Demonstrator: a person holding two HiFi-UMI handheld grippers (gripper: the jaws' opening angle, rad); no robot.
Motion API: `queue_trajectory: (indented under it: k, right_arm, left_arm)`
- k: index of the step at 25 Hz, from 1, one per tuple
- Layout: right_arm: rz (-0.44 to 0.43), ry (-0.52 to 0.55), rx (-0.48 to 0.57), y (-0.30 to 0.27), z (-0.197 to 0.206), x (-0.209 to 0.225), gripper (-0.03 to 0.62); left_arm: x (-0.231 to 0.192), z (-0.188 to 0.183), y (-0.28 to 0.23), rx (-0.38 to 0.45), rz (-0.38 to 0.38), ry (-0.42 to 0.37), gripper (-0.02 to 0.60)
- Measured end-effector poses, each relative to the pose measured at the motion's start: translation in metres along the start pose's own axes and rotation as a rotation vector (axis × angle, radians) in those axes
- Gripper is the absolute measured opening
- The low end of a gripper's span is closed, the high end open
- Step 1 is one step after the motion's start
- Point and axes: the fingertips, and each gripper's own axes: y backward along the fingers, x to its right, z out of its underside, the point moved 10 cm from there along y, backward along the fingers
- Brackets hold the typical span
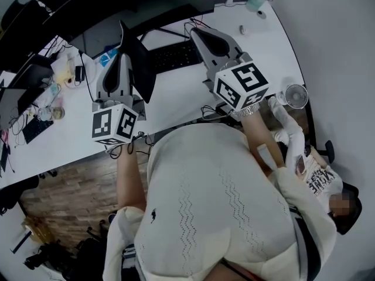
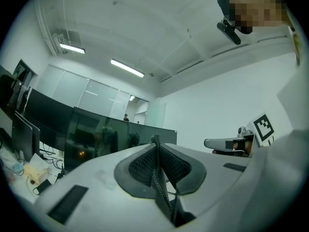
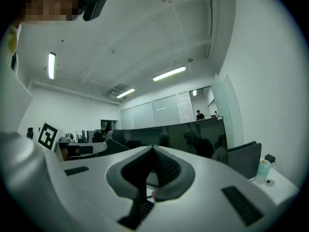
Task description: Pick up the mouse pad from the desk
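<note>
Mouse pad (image 1: pixel 139 63) = thin black sheet standing on edge above the white desk (image 1: pixel 181 95), just left of the keyboard (image 1: pixel 173 56). Its top corner rises past the tips of the left gripper (image 1: pixel 121 58) and the low corner hangs toward the desk front. From the head view can't tell if that low corner is clear of the desktop. In the left gripper view the pad runs edge-on btwn the pads, jaws closed right down on it w/ only the sheet's thickness btwn them. So it's pinched near one edge, and the rest of the sheet hangs free on the side toward the keyboard. Right gripper (image 1: pixel 200 35) sits over the keyboard, apart from the pad; its own view shows jaws together, nothing btwn them. Step in hand, as I read it: lift-off on a one-sided pinch. To do it well: clamp firm, go straight up, slow, gripper level, no wrist roll, since a floppy sheet can swing or peel out of a shallow bite. Watch the hanging corner vs keyboard. If it sags, the right gripper could take the free edge.
</note>
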Motion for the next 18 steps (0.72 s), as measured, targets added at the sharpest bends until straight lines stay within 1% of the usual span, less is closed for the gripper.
queue_trajectory:
  k: [4, 9, 18]
  right_arm:
    - [-0.013, 0.015, -0.001, -0.001, -0.001, -0.004, 0.002]
    - [-0.021, 0.023, -0.005, 0.001, -0.002, -0.007, 0.002]
    - [-0.028, 0.030, -0.005, 0.005, -0.002, -0.008, 0.002]
  left_arm:
    - [0.000, -0.005, 0.005, 0.009, -0.002, -0.014, 0.031]
    - [0.001, 0.000, 0.011, -0.005, -0.007, -0.003, 0.031]
    - [0.005, 0.005, 0.017, -0.007, -0.009, 0.007, 0.031]
